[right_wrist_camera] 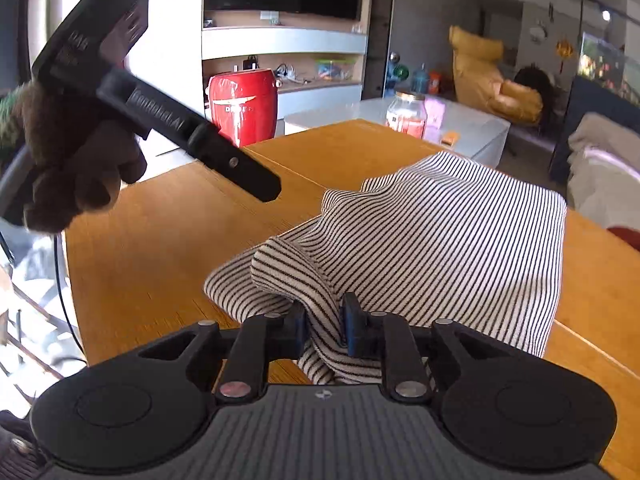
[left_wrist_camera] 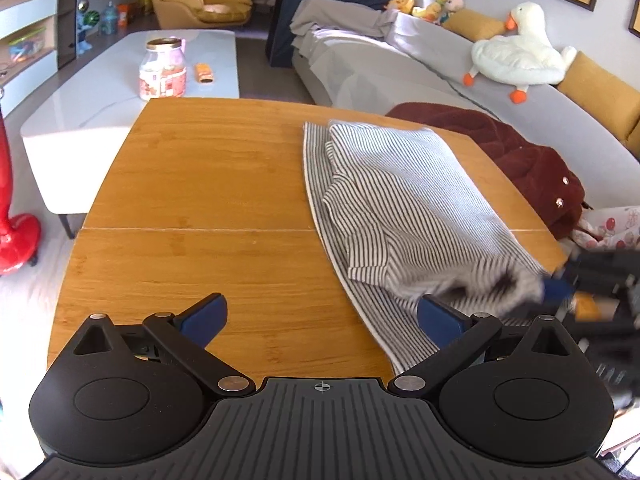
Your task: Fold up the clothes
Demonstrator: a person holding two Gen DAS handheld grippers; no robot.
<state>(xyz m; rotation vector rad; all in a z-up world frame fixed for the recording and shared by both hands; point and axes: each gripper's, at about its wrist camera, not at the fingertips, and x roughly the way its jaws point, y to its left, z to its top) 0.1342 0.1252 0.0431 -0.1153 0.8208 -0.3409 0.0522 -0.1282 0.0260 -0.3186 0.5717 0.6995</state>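
Note:
A black-and-white striped garment (left_wrist_camera: 400,184) lies partly folded on the right half of a wooden table (left_wrist_camera: 200,200). My left gripper (left_wrist_camera: 322,314) hovers open over the table's near edge, its right blue pad beside the garment's hem and nothing between its fingers. My right gripper (right_wrist_camera: 325,320) is shut on a bunched near corner of the striped garment (right_wrist_camera: 440,232), which rises off the table (right_wrist_camera: 160,260) there. In the left wrist view the right gripper (left_wrist_camera: 560,292) shows blurred at the garment's near right corner. A gloved hand (right_wrist_camera: 80,168) holds the left tool at upper left.
A white coffee table (left_wrist_camera: 100,120) with a jar (left_wrist_camera: 163,68) stands beyond the wooden table. A grey sofa (left_wrist_camera: 400,80) carries a plush goose (left_wrist_camera: 516,52), and a dark red jacket (left_wrist_camera: 520,152) lies by the table's right edge. A red drum (right_wrist_camera: 244,100) stands far left.

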